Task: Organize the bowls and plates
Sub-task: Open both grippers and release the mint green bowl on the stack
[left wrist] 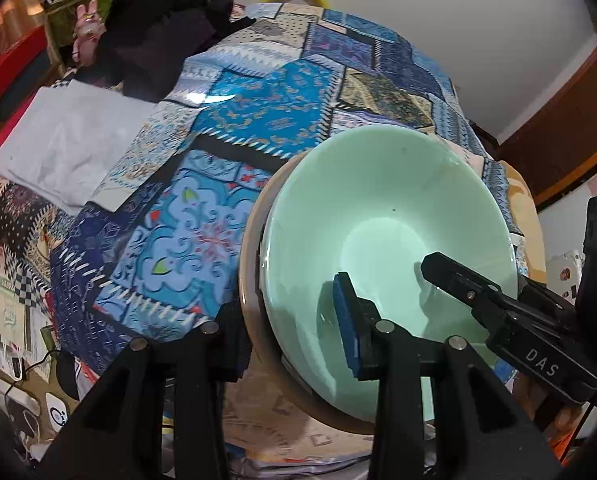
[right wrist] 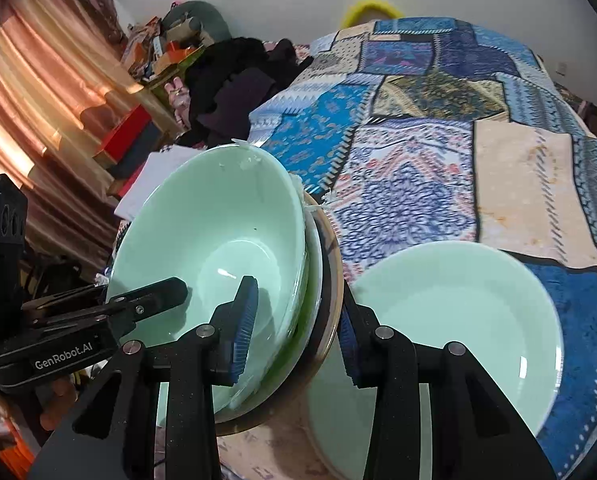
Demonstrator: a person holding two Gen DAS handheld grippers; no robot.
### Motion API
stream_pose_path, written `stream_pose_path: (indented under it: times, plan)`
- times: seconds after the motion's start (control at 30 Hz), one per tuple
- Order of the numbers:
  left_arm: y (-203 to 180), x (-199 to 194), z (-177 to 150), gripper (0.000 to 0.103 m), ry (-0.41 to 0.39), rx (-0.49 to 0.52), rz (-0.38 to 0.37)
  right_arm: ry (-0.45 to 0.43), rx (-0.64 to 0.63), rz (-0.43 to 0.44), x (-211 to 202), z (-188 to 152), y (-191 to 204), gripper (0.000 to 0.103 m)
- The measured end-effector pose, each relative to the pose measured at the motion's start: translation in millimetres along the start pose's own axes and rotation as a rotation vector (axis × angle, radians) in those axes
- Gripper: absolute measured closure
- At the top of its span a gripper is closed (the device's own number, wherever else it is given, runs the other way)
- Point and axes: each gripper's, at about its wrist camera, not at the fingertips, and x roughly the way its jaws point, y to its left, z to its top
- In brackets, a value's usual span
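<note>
**Stack of bowls held at both rims over the bed**

A nested stack, green bowl [left wrist: 386,240] innermost and a tan outer dish [left wrist: 250,264] outermost, hung tilted above the patchwork quilt [left wrist: 226,128] on the bed. Left hand-held gripper [left wrist: 294,320] was clamped on the stack's left rim, one blue pad [left wrist: 344,320] inside the bowl. Right hand-held gripper [right wrist: 294,332] was clamped on the opposite rim. A separate green plate [right wrist: 458,320] lay on the quilt, right of the stack. White folded cloth [left wrist: 66,140] lay far left.
</note>
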Motion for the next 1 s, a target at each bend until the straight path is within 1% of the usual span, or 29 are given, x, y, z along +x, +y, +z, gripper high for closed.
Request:
stream_pose_path:
  times: [0.27,0.67,1.0]
  plan:
    - [-43.0,8.2,1.4,0.067,0.018,0.056,-0.014,-0.043,0.063,-0.018,-25.6,-4.6,-31.5,0.068]
    - [-96.5,19.5,0.7,0.067,0.039,0.128,-0.032,-0.069,0.123,-0.049,-52.2,-19.2,-67.0,0.068]
    - [-117.7,36.4,-5.3,0.067,0.081,0.163,-0.055,-0.054,0.164,-0.079,-57.0,-30.9,-88.2,0.068]
